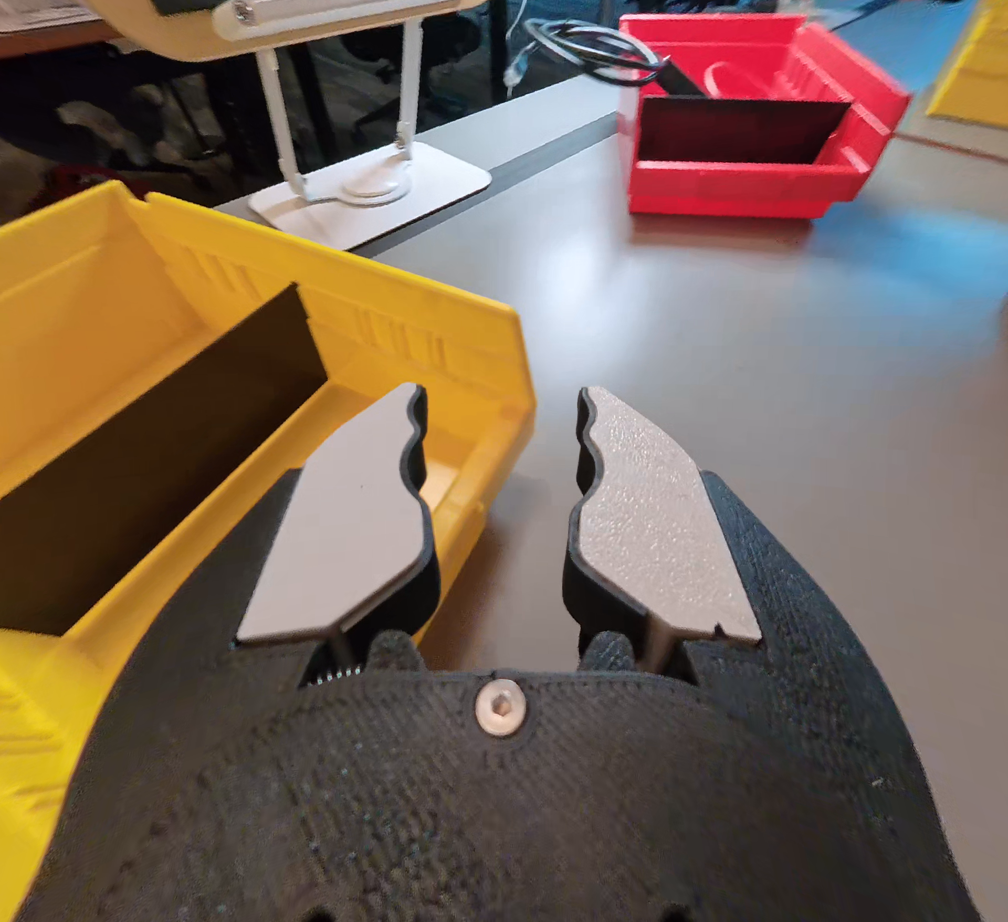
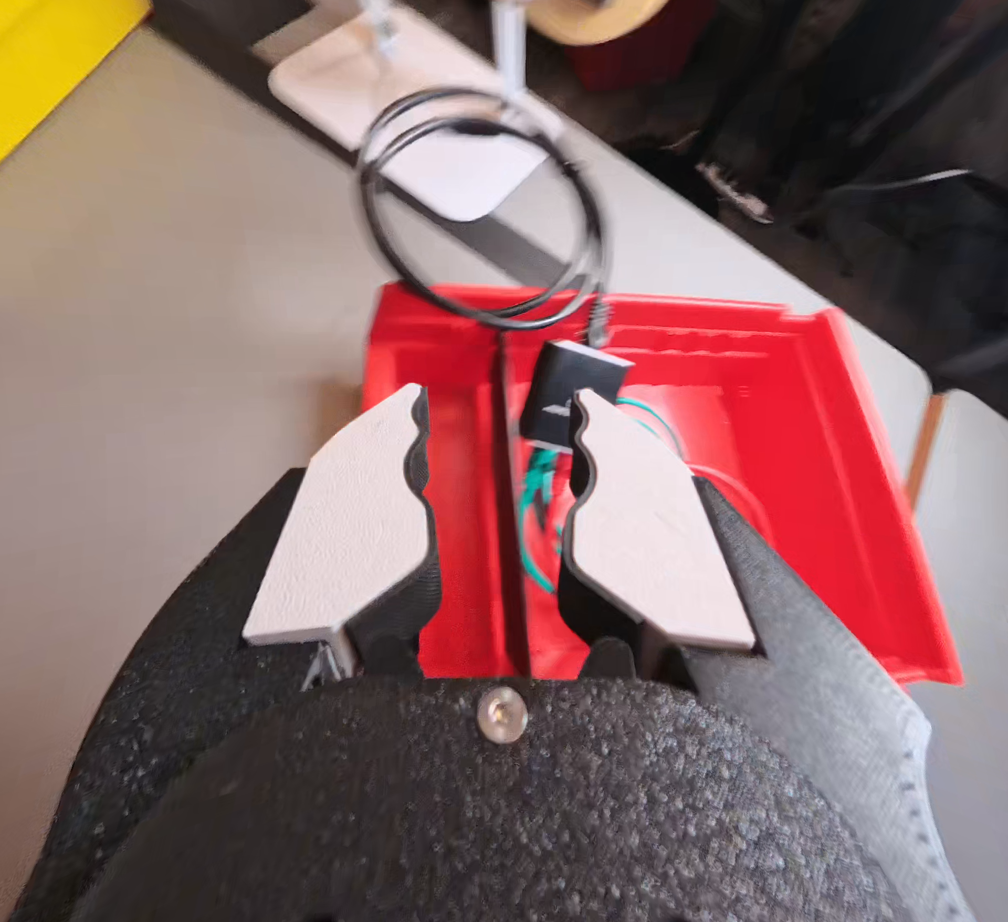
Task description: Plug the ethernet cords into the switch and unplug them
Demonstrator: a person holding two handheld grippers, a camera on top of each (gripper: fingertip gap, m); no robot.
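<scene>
Both spread: left hand-held gripper (image 1: 502, 394) is held beside a yellow bin (image 1: 382, 317), right hand-held gripper (image 2: 499, 394) over a red bin (image 2: 763, 350) containing a small black box (image 2: 567, 383).

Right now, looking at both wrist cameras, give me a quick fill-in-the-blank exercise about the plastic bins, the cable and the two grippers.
1. The coiled black cable loops up out of the ____ plastic bin.
2. The left gripper hovers beside the ____ plastic bin, fingers apart.
3. Inside the red bin, thin ____ wires lie beneath the small black box.
4. The right gripper holds ____.

Missing words: red; yellow; green; nothing
</scene>
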